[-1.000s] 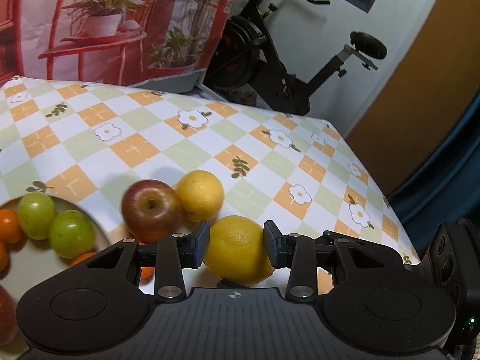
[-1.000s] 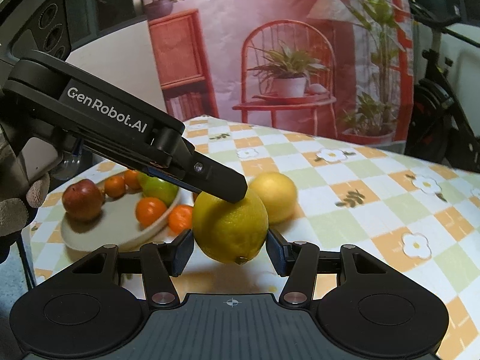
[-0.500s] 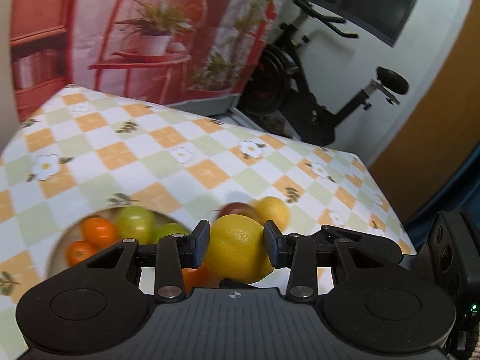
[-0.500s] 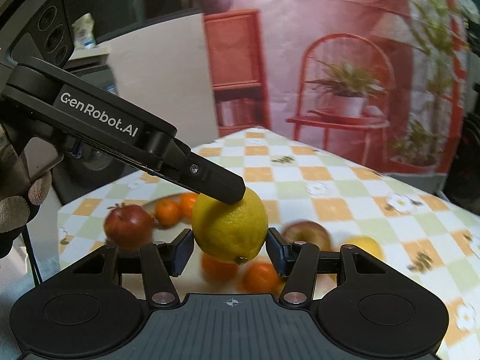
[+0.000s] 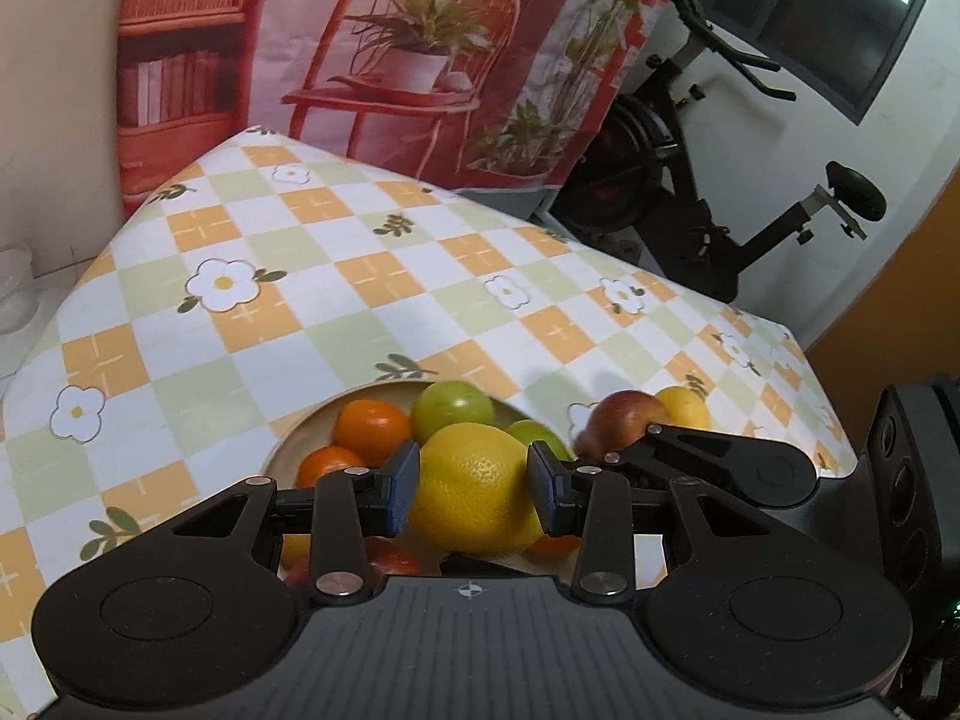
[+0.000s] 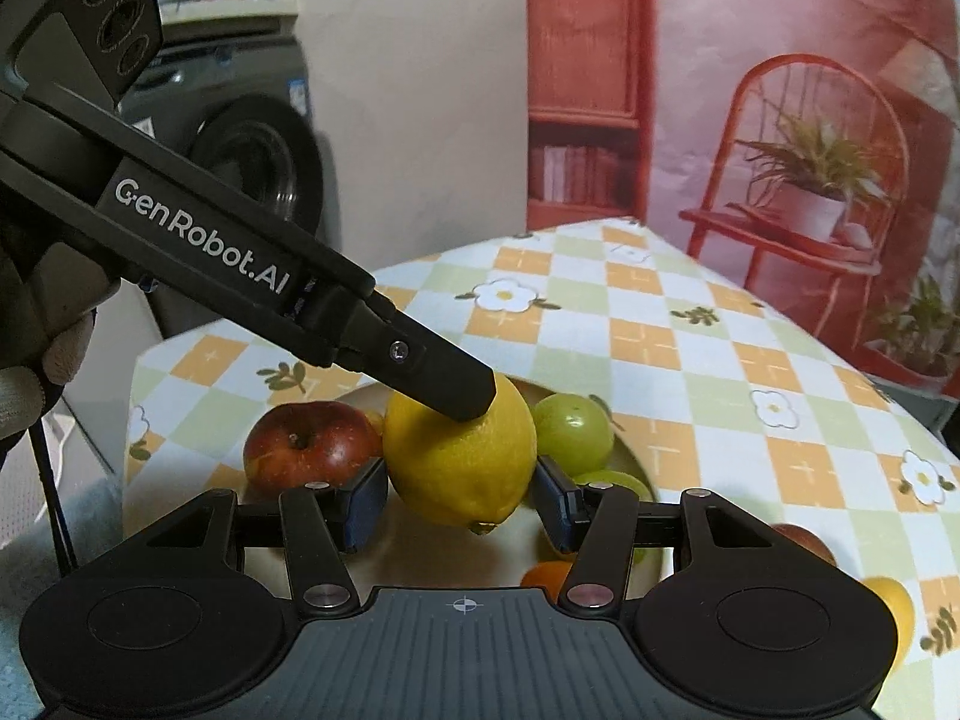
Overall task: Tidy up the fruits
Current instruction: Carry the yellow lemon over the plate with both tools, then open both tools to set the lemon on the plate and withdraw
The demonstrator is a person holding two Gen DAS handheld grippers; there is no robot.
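Lemon (image 5: 477, 489): we pinch it in the left gripper (image 5: 473, 489) and right gripper (image 6: 460, 495), both jaws part-closed on it, over the plate (image 5: 312, 420) for setting down.

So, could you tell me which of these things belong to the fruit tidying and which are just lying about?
Job: held lemon, plate, green fruit and orange on it, loose apple and loose lemon on the tablecloth.
Lying about: exercise bike, printed backdrop, washing machine.
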